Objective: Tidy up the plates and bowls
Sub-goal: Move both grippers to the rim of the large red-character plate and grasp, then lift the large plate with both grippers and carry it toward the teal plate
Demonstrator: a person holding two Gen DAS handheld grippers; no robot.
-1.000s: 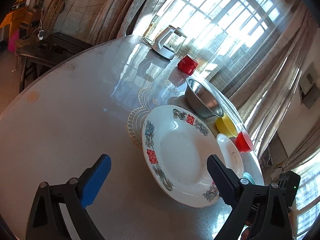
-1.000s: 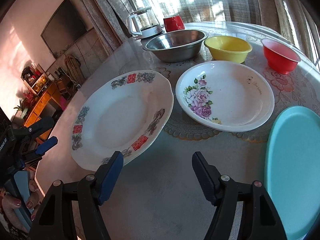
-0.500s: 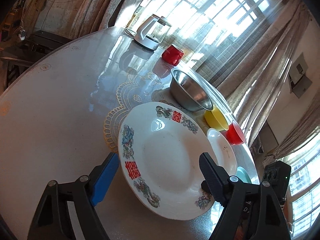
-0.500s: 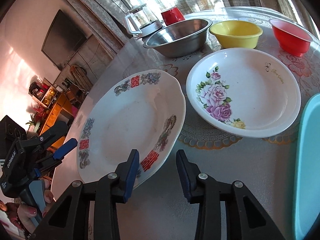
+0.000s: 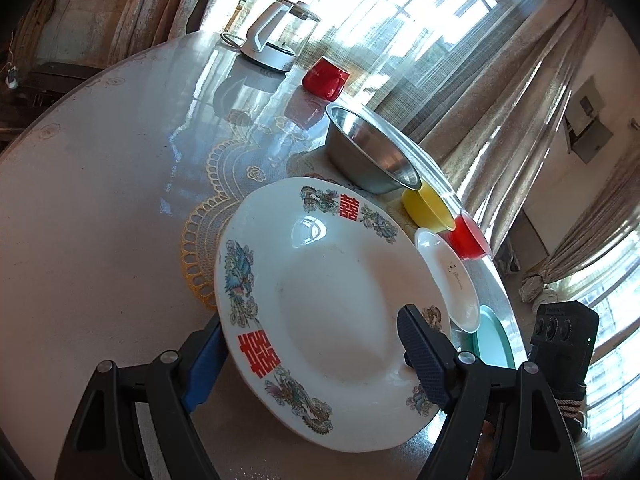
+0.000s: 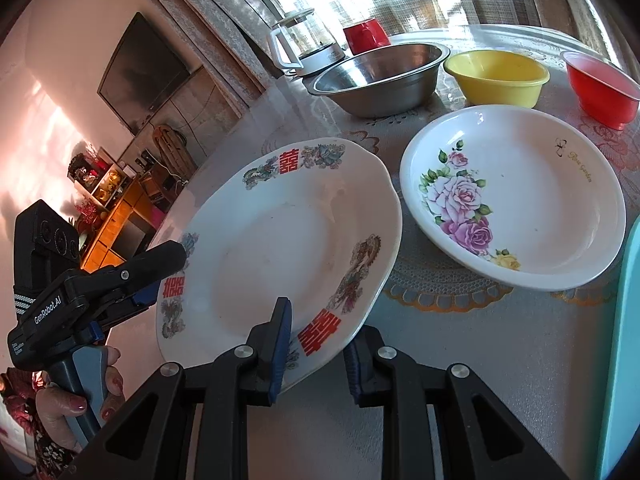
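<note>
The left tongs (image 5: 312, 360) are held low and tilted over the round glass-covered surface (image 5: 100, 200), set wide apart, with the rim of the large white plate with red characters and dragon motifs (image 5: 332, 292) lying between them: the blue-padded finger is tucked under the plate's outer edge and the dark finger rests on its inner face. Whether the plate is actually gripped there cannot be told. In the right wrist view, the left tool's handle is seen held in a hand (image 6: 76, 396) with painted nails.

The right tongs (image 6: 318, 344) are closed narrowly on the plate's near rim, one finger above it and one beneath.

Beyond the right tongs and to their right, a white rose-patterned dish (image 6: 516, 196) lies on the surface; further off stand a steel bowl (image 6: 380, 76), a yellow bowl (image 6: 496, 76) and a red bowl (image 6: 600, 88). A turquoise plate (image 6: 624, 360) lies at the far right.
</note>
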